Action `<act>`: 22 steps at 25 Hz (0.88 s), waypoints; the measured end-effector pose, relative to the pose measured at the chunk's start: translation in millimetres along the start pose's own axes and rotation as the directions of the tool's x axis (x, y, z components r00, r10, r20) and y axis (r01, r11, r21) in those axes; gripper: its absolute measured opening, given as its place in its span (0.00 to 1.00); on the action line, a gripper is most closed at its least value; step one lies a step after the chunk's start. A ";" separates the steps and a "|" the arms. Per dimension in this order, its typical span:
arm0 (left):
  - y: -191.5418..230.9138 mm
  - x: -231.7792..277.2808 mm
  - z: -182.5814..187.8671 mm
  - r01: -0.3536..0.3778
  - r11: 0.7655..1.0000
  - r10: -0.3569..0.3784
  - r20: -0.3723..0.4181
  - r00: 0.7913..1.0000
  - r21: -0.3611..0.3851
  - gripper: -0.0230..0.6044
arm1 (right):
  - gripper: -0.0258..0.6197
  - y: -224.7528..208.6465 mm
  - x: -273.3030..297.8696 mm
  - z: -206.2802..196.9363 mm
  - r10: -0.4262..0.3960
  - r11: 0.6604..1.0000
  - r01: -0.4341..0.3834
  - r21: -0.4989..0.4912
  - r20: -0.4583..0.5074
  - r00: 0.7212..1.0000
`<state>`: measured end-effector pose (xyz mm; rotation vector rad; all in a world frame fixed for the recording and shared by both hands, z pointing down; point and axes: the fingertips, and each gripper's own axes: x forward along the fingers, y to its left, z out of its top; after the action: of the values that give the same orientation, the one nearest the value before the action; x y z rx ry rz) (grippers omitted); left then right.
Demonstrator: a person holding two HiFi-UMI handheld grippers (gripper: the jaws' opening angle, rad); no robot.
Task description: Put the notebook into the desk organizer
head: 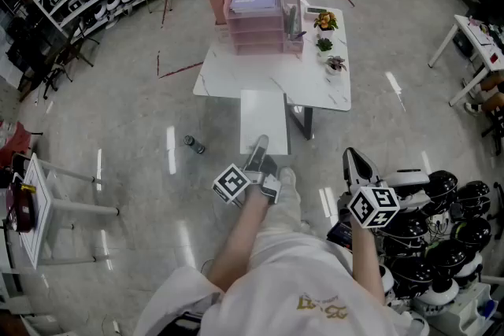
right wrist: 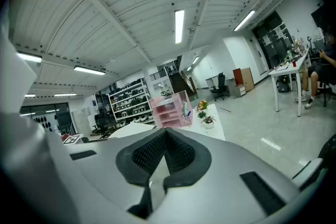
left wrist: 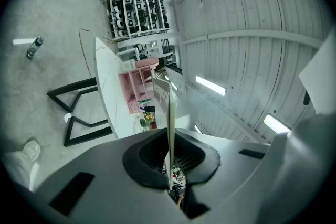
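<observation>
Currently left gripper (left wrist: 170, 162) clamped on notebook (head: 264, 120) edge; right gripper (right wrist: 165, 139) jaws together, empty; desk organizer (head: 256, 21) on table (head: 319, 86).

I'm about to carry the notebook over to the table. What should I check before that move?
1. Left gripper clamped on the thin white notebook: ok.
2. Right gripper empty, jaws together: ok.
3. Pink plastic desk organizer upright on the white marble-look table: ok.
4. Free slot for the notebook: cannot tell.
5. Organizer within reach: not ok, the table stands ahead, apart.
6. Floor path: ok, the small dark bottle sits left of the route.
</observation>
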<state>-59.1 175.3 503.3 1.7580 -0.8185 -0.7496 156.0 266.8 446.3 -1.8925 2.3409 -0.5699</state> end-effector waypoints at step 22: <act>4.5 4.1 24.8 -0.021 1.000 0.021 0.048 0.999 -0.016 0.08 | 0.06 -6.3 18.1 -10.4 0.013 0.999 -0.012 0.043 -0.016 1.000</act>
<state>-77.3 157.7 499.8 1.7205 -0.8603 -0.7856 154.6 250.9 461.2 -1.8608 2.3293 -0.6315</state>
